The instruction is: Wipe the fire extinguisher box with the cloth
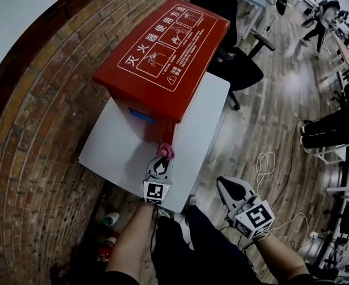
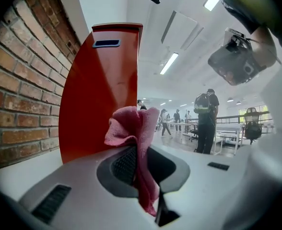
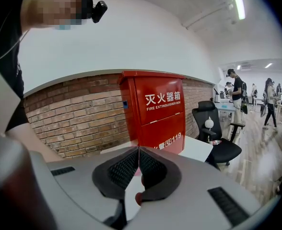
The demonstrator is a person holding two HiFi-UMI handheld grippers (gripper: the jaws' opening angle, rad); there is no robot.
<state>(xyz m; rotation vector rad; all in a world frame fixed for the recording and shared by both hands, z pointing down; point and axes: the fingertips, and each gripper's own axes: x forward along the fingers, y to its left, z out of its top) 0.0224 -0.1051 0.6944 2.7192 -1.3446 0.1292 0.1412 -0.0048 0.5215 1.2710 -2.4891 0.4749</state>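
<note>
Head view: the red fire extinguisher box [image 1: 162, 58] stands on a white worktop [image 1: 115, 153] with its far side along the brick wall [image 1: 38, 100]. Bare worktop lies left of the box and a narrower strip to its right. The left tool [image 1: 161, 168] holds the pink cloth [image 1: 166, 151] up at the box's near lower corner; whether the cloth touches the box cannot be told. The right tool [image 1: 231, 190] hangs off the worktop's near edge, over the wooden floor. A black office chair [image 1: 237, 64] stands close by the worktop's right edge, and loose cables [image 1: 266, 165] lie on the floor.

Left gripper view: the jaws pinch the cloth [image 2: 136, 128], which bunches above the tips. The box's smooth red side [image 2: 102, 90] rises just ahead, with brick [image 2: 21, 90] to the left. To the right is open room, with people [image 2: 205, 119] standing far off.

Right gripper view: the jaws meet at the tips with nothing between them. Well ahead stand the box front [image 3: 155, 111], the worktop corner [image 3: 196, 147] and the chair [image 3: 215, 128].
</note>
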